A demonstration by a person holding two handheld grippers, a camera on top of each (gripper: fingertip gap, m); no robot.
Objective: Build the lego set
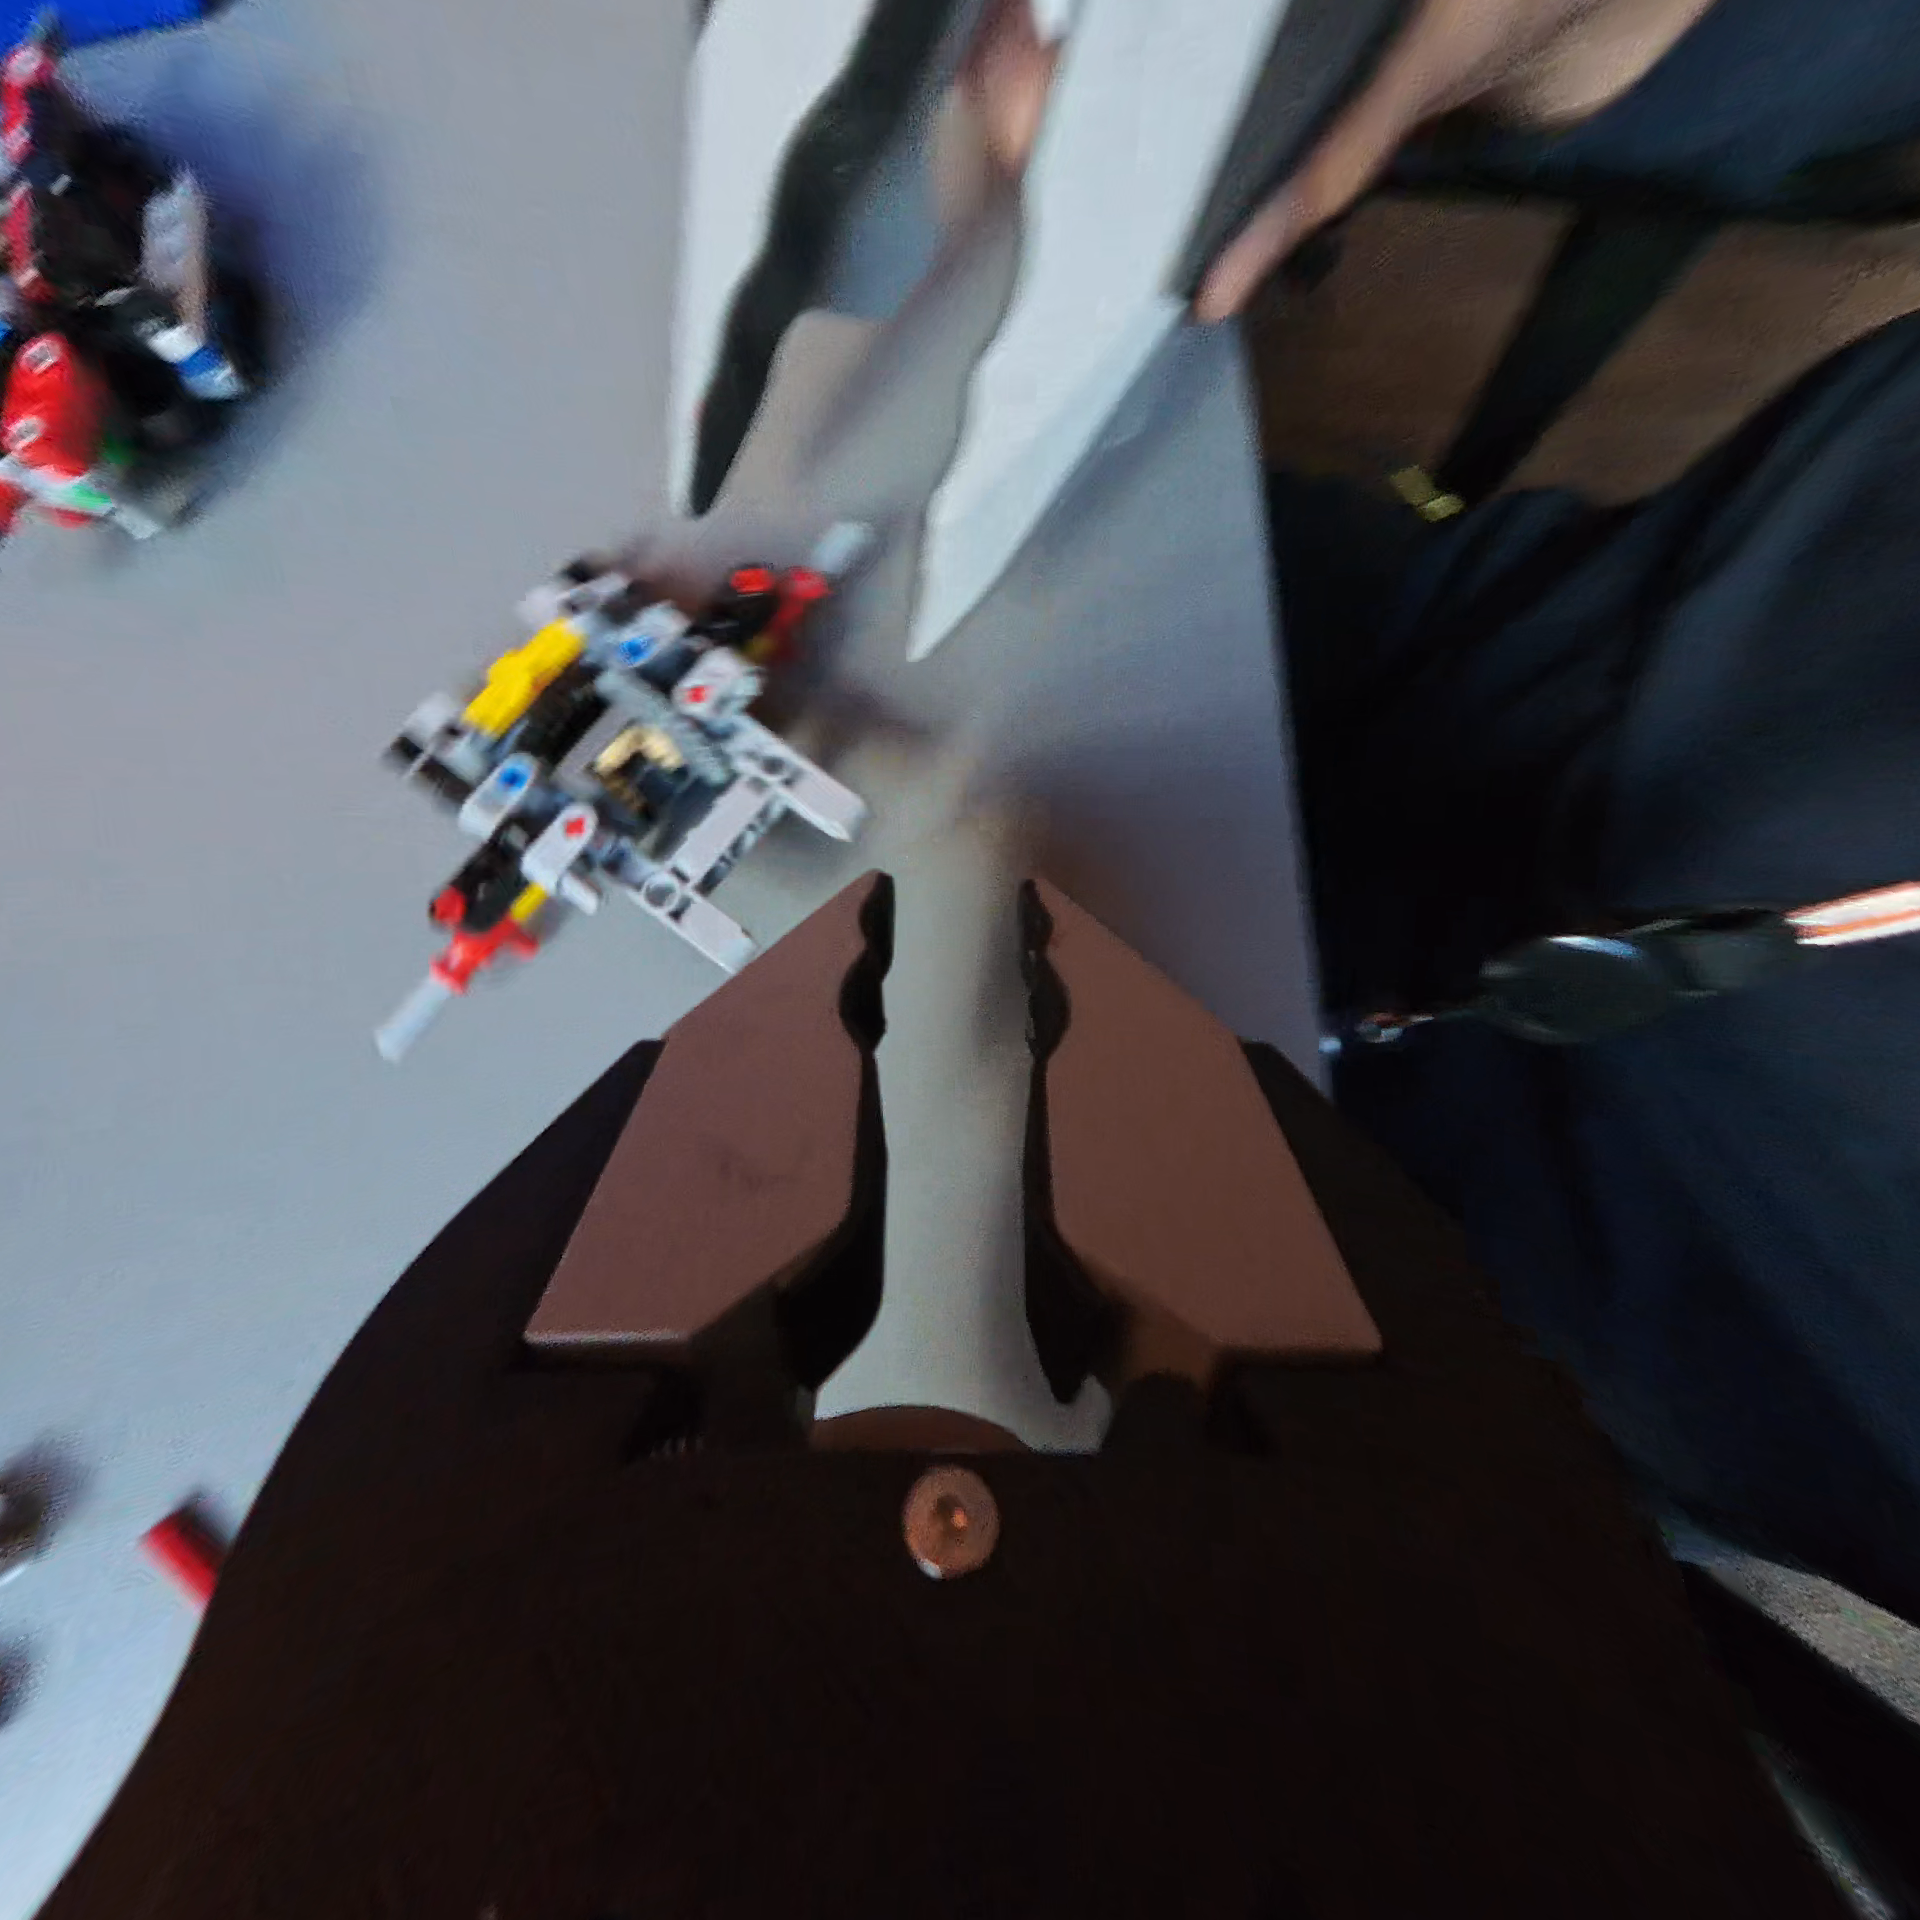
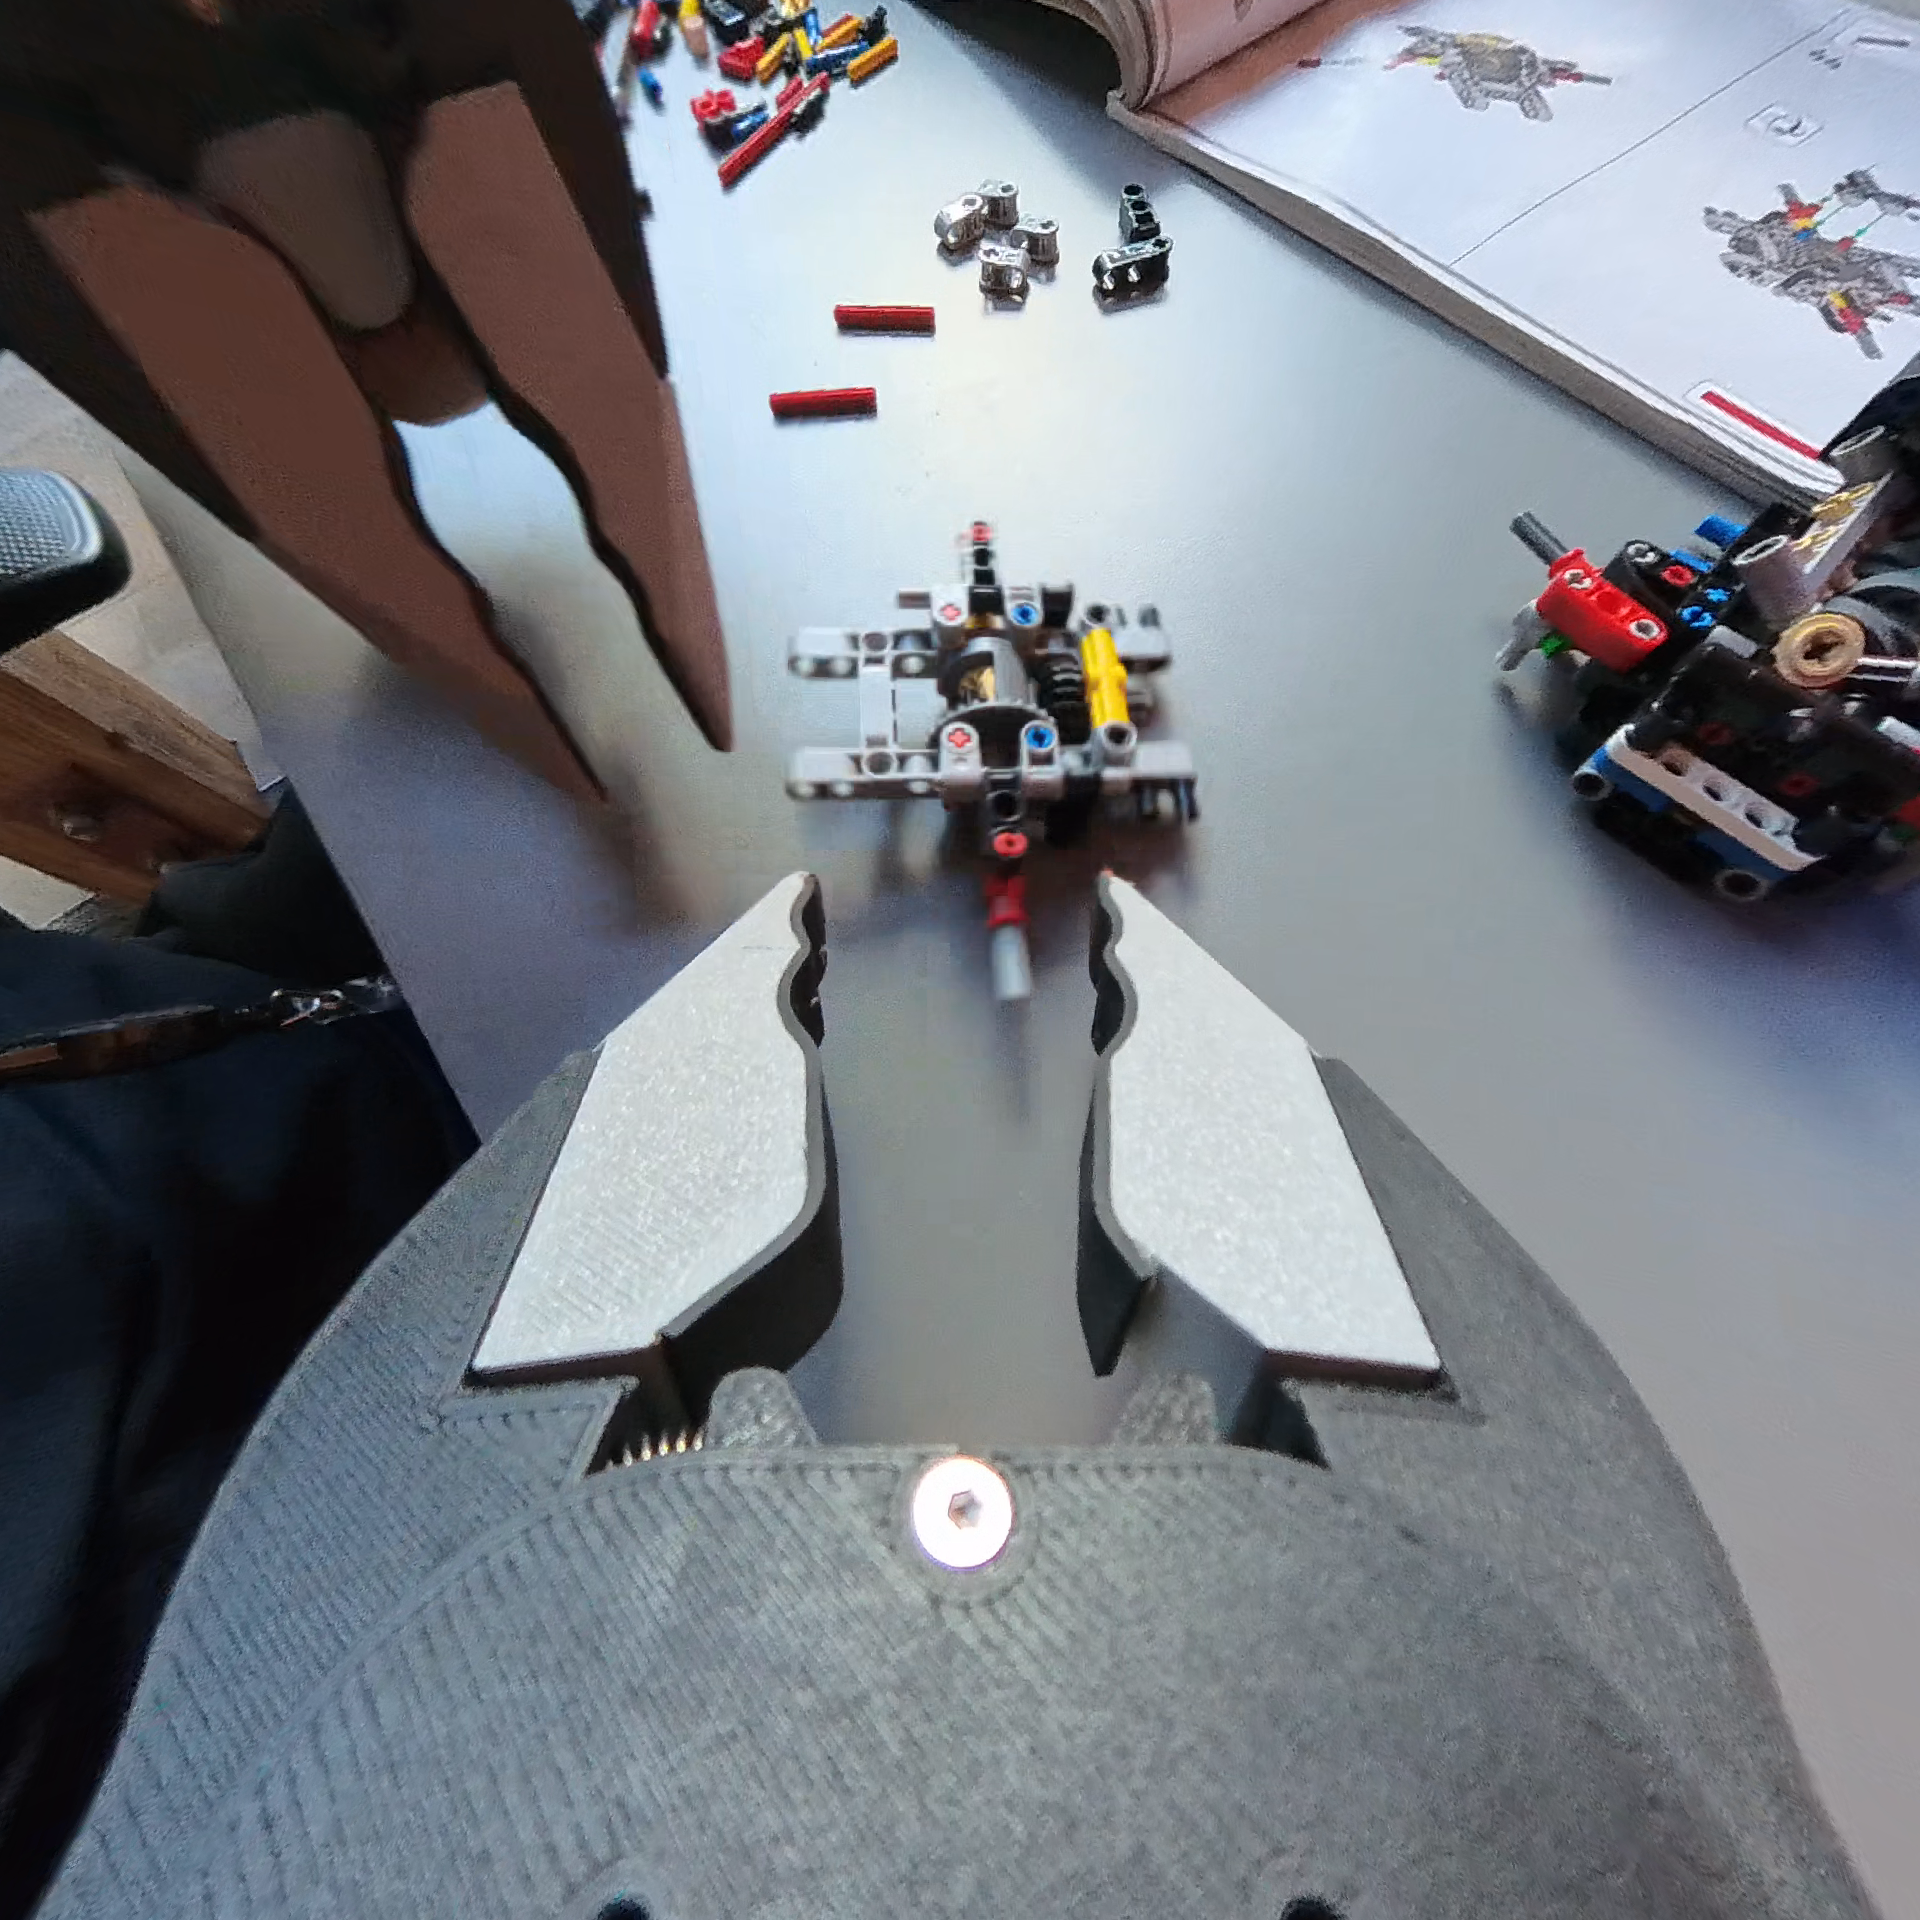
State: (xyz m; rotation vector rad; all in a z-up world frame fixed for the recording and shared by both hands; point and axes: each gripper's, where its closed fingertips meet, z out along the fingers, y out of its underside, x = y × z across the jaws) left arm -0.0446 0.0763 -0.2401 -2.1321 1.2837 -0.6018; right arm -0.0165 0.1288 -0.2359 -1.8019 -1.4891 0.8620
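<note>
Both grippers, right [image 2: 956, 904] wide, left [image 1: 956, 904] narrower, hover bare just before the small grey-framed, yellow-geared plastic brick assembly [image 2: 992, 707].

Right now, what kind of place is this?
Probably a hobby or work table for building toy-brick models: an open instruction booklet, loose bricks, and a half-built grey model.
</note>
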